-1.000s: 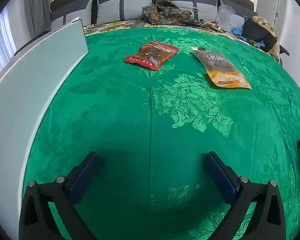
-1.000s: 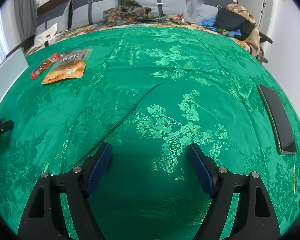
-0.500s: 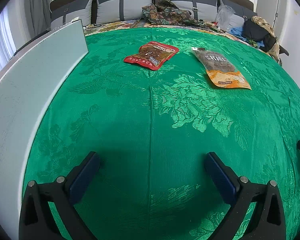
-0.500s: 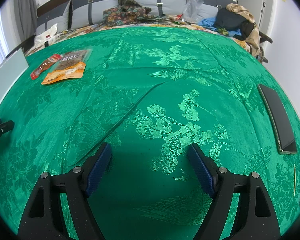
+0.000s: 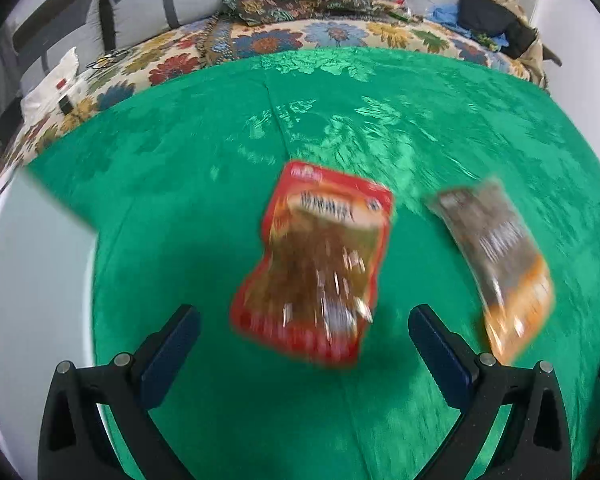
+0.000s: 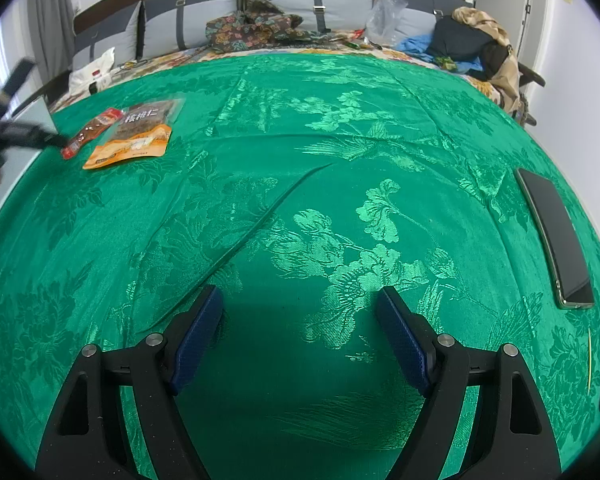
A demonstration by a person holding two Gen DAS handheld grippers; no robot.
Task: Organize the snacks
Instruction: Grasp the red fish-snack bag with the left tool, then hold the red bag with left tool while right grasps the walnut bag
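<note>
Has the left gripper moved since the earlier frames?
Yes. The left gripper has advanced toward the headboard across the green cloth; the red snack pack, formerly far ahead, now lies just before its open jaws.

Green cloth (image 6: 300, 208) lies open — only the phone (image 6: 556, 236) edges its right side.

left gripper (image 5: 304, 320): has moved forward, now over the near end of the red snack packet (image 5: 316, 264)
jaws: wide apart

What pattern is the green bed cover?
Green cover: shiny woven floral pattern, tone on tone. Clearest in the right wrist view.
</note>
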